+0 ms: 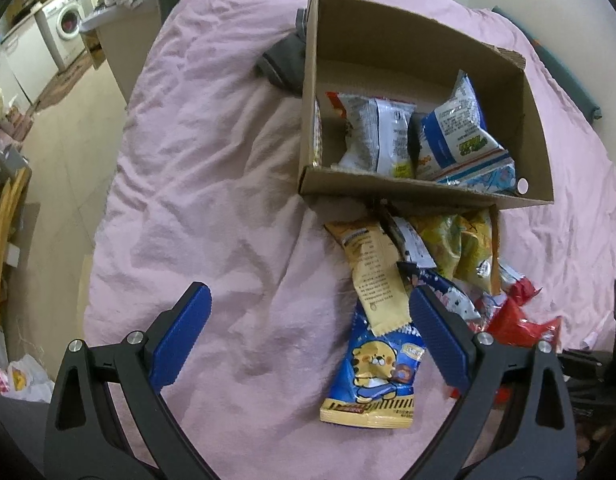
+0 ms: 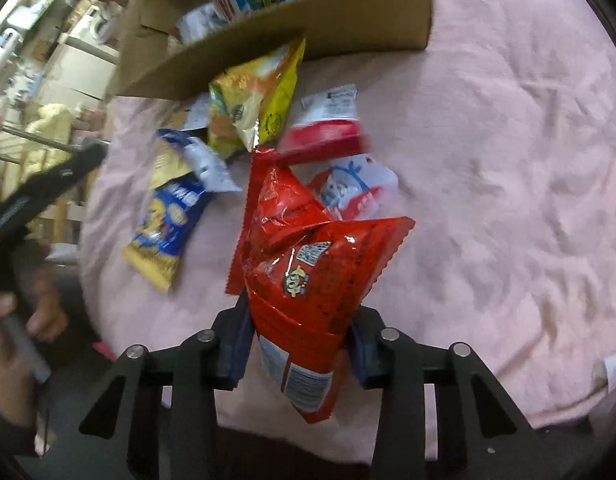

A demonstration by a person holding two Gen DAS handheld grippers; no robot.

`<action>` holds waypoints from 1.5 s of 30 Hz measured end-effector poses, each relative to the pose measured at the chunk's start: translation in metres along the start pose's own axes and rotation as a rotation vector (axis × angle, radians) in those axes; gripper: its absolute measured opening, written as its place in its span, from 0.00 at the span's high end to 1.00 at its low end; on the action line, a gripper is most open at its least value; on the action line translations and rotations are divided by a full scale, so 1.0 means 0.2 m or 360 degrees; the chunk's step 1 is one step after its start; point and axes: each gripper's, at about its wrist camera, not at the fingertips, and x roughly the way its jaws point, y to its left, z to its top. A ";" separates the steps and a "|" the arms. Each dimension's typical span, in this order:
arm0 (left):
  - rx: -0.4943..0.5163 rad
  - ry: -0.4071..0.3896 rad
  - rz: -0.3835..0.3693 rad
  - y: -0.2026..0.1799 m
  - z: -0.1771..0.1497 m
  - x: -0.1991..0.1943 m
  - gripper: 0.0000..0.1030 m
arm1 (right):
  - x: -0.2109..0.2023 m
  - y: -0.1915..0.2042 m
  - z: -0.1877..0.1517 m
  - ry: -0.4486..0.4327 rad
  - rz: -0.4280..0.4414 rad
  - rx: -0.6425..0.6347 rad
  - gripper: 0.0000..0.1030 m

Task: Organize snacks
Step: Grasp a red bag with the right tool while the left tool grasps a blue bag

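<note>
A: Left wrist view first. How does the left gripper (image 1: 309, 334) sit?

B: It looks down on the pink sheet (image 1: 212, 168), tilted forward, its blue fingers (image 1: 180, 340) spread wide and holding nothing. The blue bag (image 1: 373, 376) with the cartoon tiger lies flat between them, nearer the right finger. A cream packet (image 1: 373, 276) lies just ahead of that, overlapping its top.

A: And the box (image 1: 423, 192)?

B: Ahead and to the right, open on top. Inside are a white bag (image 1: 377, 136) and a blue-and-white bag (image 1: 455, 132) side by side. The yellow bag (image 1: 467, 248) lies just outside its near wall, and a bit of the red bag (image 1: 515, 316) shows past the right finger.

A: Now the right wrist view.

B: The right gripper (image 2: 302, 344) is also pitched down over the sheet. Its fingers are clamped on the lower part of the red bag, which stands up and forward from them, crumpled. The pile is ahead and left, the box beyond it at the top. The left gripper's dark body shows at the left edge, with a hand (image 2: 12, 328) below it.
</note>
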 end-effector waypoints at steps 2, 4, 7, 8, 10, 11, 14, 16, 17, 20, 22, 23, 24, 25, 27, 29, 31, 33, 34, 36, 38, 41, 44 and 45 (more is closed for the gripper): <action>0.0016 0.0020 -0.0003 -0.02 -0.01 0.01 0.05 | -0.08 -0.01 -0.03 -0.0085 0.0094 -0.0010 0.61; 0.0055 0.0041 -0.0003 -0.05 -0.02 0.03 0.05 | -0.17 -0.01 -0.03 -0.0195 0.0168 -0.0046 0.62; 0.0116 0.0093 -0.0022 -0.11 -0.04 0.06 0.05 | -0.31 -0.01 -0.01 -0.0418 0.0229 -0.0052 0.62; 0.0138 0.0115 -0.0032 -0.13 -0.05 0.07 0.05 | -0.35 -0.01 0.00 -0.0504 0.0242 -0.0033 0.62; 0.0204 0.0167 -0.0053 -0.17 -0.08 0.10 0.05 | -0.39 -0.02 0.02 -0.0593 0.0246 0.0000 0.62; 0.0232 0.0184 -0.0063 -0.19 -0.09 0.11 0.05 | -0.40 -0.03 0.03 -0.0618 0.0245 0.0021 0.62; 0.0337 0.0255 -0.0107 -0.26 -0.13 0.15 0.05 | -0.38 -0.04 0.05 -0.0640 0.0221 0.0081 0.62; 0.0408 0.0289 -0.0091 -0.32 -0.16 0.18 0.05 | -0.37 -0.04 0.07 -0.0629 0.0211 0.0098 0.62; 0.0425 0.0289 -0.0079 -0.33 -0.17 0.19 0.05 | -0.36 -0.03 0.07 -0.0625 0.0208 0.0105 0.62; 0.0452 0.0275 -0.0052 -0.38 -0.18 0.23 0.05 | -0.33 -0.03 0.09 -0.0615 0.0187 0.0118 0.62; 0.0469 0.0301 -0.0035 -0.41 -0.18 0.26 0.05 | -0.31 -0.02 0.10 -0.0607 0.0182 0.0135 0.62; 0.0471 0.0310 -0.0030 -0.42 -0.18 0.28 0.07 | -0.31 -0.02 0.10 -0.0609 0.0177 0.0140 0.62; 0.0475 0.0317 -0.0023 -0.43 -0.19 0.29 0.17 | -0.31 -0.02 0.10 -0.0613 0.0171 0.0141 0.62; 0.0485 0.0333 -0.0009 -0.43 -0.20 0.30 0.37 | -0.32 -0.02 0.10 -0.0617 0.0167 0.0140 0.62; 0.0500 0.0368 0.0028 -0.43 -0.22 0.33 0.53 | -0.32 -0.02 0.10 -0.0619 0.0164 0.0136 0.62; 0.0494 0.0369 0.0006 -0.42 -0.23 0.31 0.61 | -0.32 -0.01 0.10 -0.0615 0.0167 0.0138 0.62; 0.0501 0.0374 -0.0001 -0.42 -0.24 0.28 0.64 | -0.32 -0.01 0.10 -0.0612 0.0168 0.0132 0.62; 0.0468 0.0391 -0.0012 -0.38 -0.26 0.25 0.65 | -0.31 0.01 0.10 -0.0612 0.0165 0.0114 0.62; 0.0442 0.0410 -0.0027 -0.37 -0.28 0.25 0.65 | -0.31 0.01 0.10 -0.0614 0.0165 0.0107 0.62; 0.0419 0.0424 -0.0018 -0.35 -0.32 0.22 0.66 | -0.31 0.03 0.10 -0.0619 0.0175 0.0092 0.62; 0.0404 0.0408 -0.0002 -0.33 -0.35 0.19 0.66 | -0.32 0.04 0.10 -0.0624 0.0180 0.0081 0.62; 0.0351 0.0367 0.0022 -0.29 -0.38 0.12 0.66 | -0.32 0.03 0.10 -0.0628 0.0189 0.0080 0.62; 0.0276 0.0313 0.0039 -0.23 -0.39 0.05 0.67 | -0.34 0.03 0.10 -0.0641 0.0199 0.0077 0.62; 0.0254 0.0296 0.0040 -0.21 -0.39 0.02 0.67 | -0.34 0.03 0.09 -0.0645 0.0202 0.0077 0.62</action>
